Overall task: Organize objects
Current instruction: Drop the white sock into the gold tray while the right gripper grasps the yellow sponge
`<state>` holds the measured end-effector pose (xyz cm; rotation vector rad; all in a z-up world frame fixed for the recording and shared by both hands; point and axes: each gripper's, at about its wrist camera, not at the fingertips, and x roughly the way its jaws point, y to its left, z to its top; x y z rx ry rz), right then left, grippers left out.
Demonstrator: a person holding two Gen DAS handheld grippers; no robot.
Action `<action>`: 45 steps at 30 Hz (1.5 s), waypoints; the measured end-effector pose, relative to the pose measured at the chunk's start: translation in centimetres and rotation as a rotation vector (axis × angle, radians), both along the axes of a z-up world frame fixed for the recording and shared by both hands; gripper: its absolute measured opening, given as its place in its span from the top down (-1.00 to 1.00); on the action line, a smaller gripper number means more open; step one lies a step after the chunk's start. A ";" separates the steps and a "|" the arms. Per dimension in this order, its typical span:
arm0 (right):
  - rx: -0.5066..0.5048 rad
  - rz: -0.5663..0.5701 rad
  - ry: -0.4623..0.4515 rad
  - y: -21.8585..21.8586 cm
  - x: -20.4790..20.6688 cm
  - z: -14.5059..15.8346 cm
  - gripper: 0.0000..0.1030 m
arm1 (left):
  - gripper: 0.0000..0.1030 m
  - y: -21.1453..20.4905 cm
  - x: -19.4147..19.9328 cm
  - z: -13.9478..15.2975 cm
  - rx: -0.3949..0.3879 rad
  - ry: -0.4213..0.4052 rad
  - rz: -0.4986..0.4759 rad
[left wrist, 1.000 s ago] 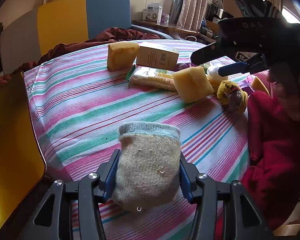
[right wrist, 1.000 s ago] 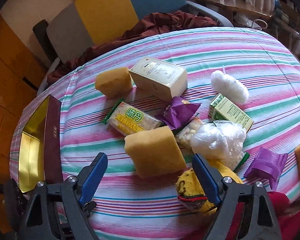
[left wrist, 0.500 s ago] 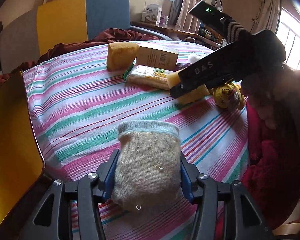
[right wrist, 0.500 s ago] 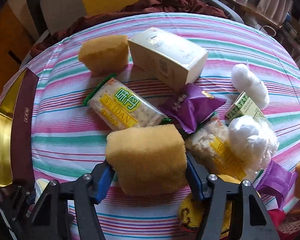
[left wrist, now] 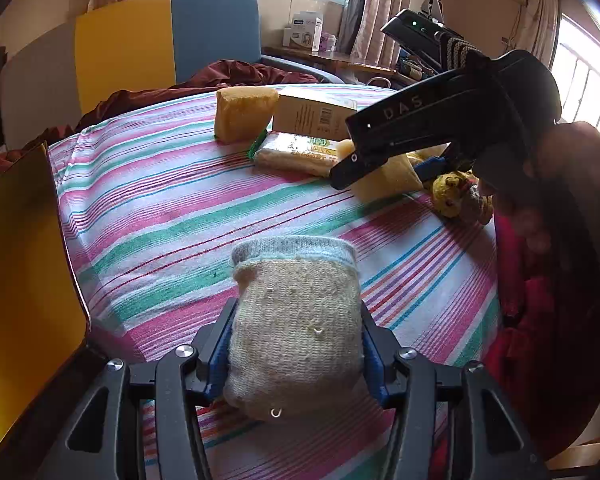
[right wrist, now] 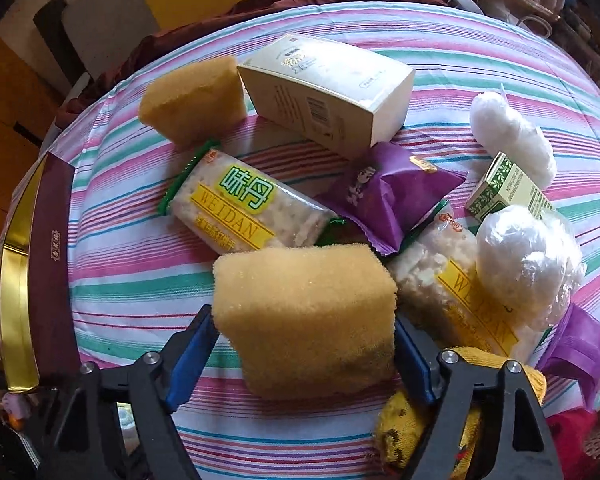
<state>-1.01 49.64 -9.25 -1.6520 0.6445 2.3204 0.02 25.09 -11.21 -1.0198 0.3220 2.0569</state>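
My left gripper (left wrist: 296, 340) is shut on a rolled cream knit sock (left wrist: 296, 320) just above the striped tablecloth (left wrist: 160, 216). My right gripper (right wrist: 304, 340) stands around a yellow sponge block (right wrist: 304, 312); its blue pads (right wrist: 192, 344) touch both sides of the block, which rests on the cloth. In the left wrist view the right gripper (left wrist: 380, 168) reaches down onto that sponge (left wrist: 384, 180). A second sponge (right wrist: 192, 100), a cream box (right wrist: 324, 88), cracker packs (right wrist: 240, 208), purple packets (right wrist: 388, 192) and white bags (right wrist: 524, 264) lie behind.
An open gold-lined maroon box (right wrist: 32, 264) stands at the table's left edge, also in the left wrist view (left wrist: 20, 280). A yellow knit sock (right wrist: 408, 420) lies under my right gripper. A small green carton (right wrist: 508, 192) sits at the right. Chairs (left wrist: 160, 52) stand behind the table.
My right gripper has moved forward and down over the near sponge and closed in until its pads touch it. My left gripper has held still with the sock.
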 end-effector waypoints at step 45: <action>0.213 0.101 -0.058 -4.4 0.1 0.7 -0.36 | -0.08 -25.2 -23.2 2.6 -0.135 -0.137 0.826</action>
